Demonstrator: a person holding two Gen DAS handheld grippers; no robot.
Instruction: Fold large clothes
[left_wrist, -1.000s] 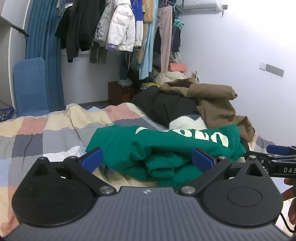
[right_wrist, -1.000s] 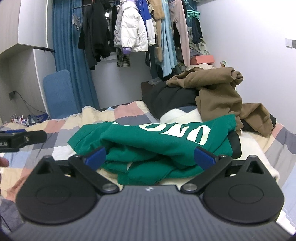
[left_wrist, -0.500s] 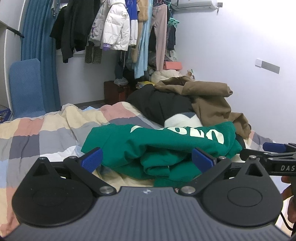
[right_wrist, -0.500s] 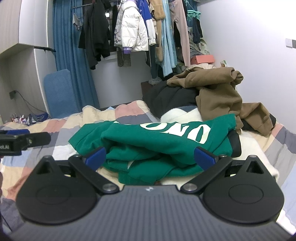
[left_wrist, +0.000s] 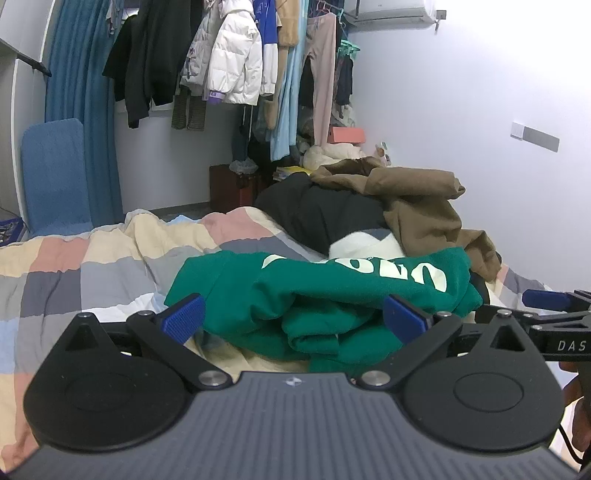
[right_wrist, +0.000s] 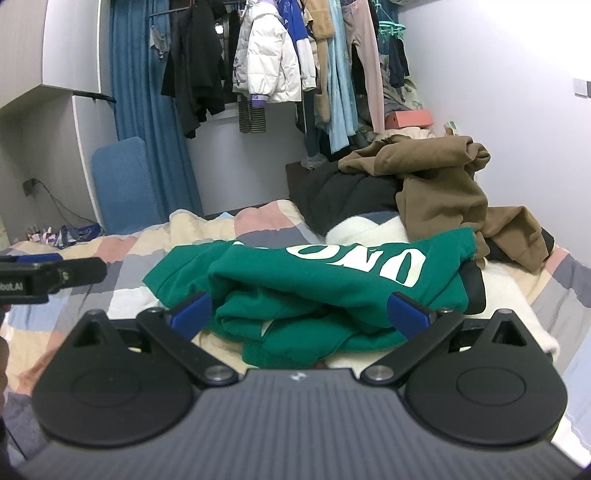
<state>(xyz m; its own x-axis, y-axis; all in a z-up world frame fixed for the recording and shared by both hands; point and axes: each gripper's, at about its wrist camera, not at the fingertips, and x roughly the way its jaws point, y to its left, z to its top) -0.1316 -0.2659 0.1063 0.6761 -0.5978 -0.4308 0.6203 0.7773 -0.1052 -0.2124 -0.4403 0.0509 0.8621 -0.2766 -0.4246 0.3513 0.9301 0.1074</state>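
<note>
The room is crowding in around the bed (left_wrist: 92, 258), with a rail of hanging clothes (left_wrist: 229, 62) along the far wall beside a blue curtain (left_wrist: 77, 110), a blue chair (left_wrist: 51, 177) standing below it, and a plain wall running down the right side; the bed itself is wearing a soft patchwork quilt (right_wrist: 122, 258) that is rumpling and will be giving no firm backing to a fold; a heap of brown and black garments (left_wrist: 417, 206) is lying further up the bed, touching the far edge of the work; in front of it the green sweatshirt (left_wrist: 332, 295) with pale lettering is sitting bunched and doubled over on the quilt, just ahead of both tools; it is looking thick, limp and fairly weighty for cloth, likely to be sagging and sliding off itself when lifted, so I would be taking it by a hem or shoulder edge at two well-separated corners rather than the bulky middle; the left gripper (left_wrist: 293, 319) is hanging wide open with nothing between its jaws; the right gripper (right_wrist: 301, 314) is likewise spread wide and holding nothing.
</note>
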